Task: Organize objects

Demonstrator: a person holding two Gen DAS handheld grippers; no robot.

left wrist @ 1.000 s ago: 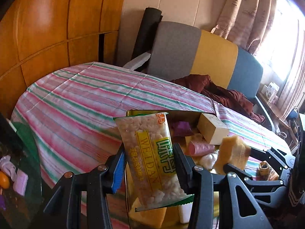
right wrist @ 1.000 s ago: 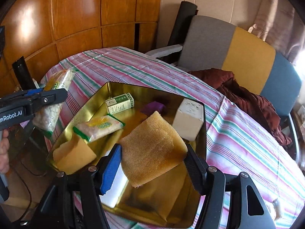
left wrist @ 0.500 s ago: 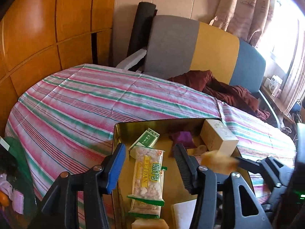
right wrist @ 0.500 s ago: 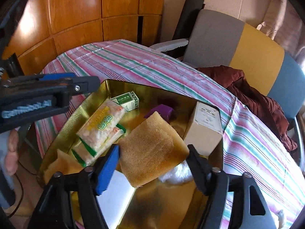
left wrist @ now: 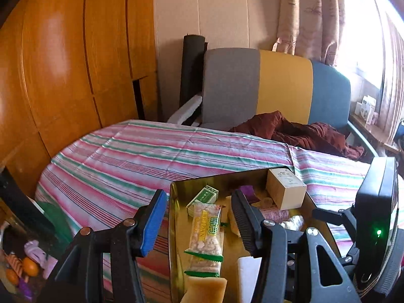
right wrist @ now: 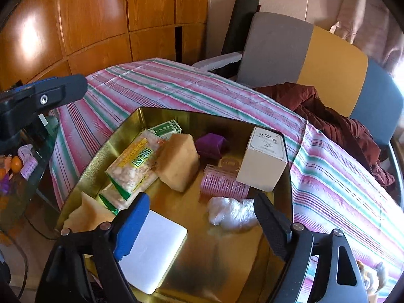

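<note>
A gold metal tray (right wrist: 121, 131) (left wrist: 174, 227) sits on the striped tablecloth. In it lie a snack packet (right wrist: 132, 168) (left wrist: 205, 237), a yellow sponge (right wrist: 178, 162), a green box (right wrist: 165, 128) (left wrist: 203, 198), a purple cloth (right wrist: 210, 144), a pink hair roller (right wrist: 222, 183), a cream box (right wrist: 263, 159) (left wrist: 285, 188), a crumpled plastic wrap (right wrist: 231, 210), a white block (right wrist: 154, 253) and another sponge piece (right wrist: 88, 213) (left wrist: 205, 289). My left gripper (left wrist: 198, 216) is open and empty above the tray's left edge. My right gripper (right wrist: 202, 223) is open and empty above the tray's near side.
A grey, yellow and blue sofa (left wrist: 282, 88) with a dark red cloth (left wrist: 298, 131) stands behind the table. Wooden panels (left wrist: 75, 63) line the left wall. A glass side table (right wrist: 22, 166) with small items is at the lower left.
My left gripper opened and let the snack packet drop into the tray. My right gripper opened and released the yellow sponge, which now rests in the tray beside the packet. Both grippers drew back.
</note>
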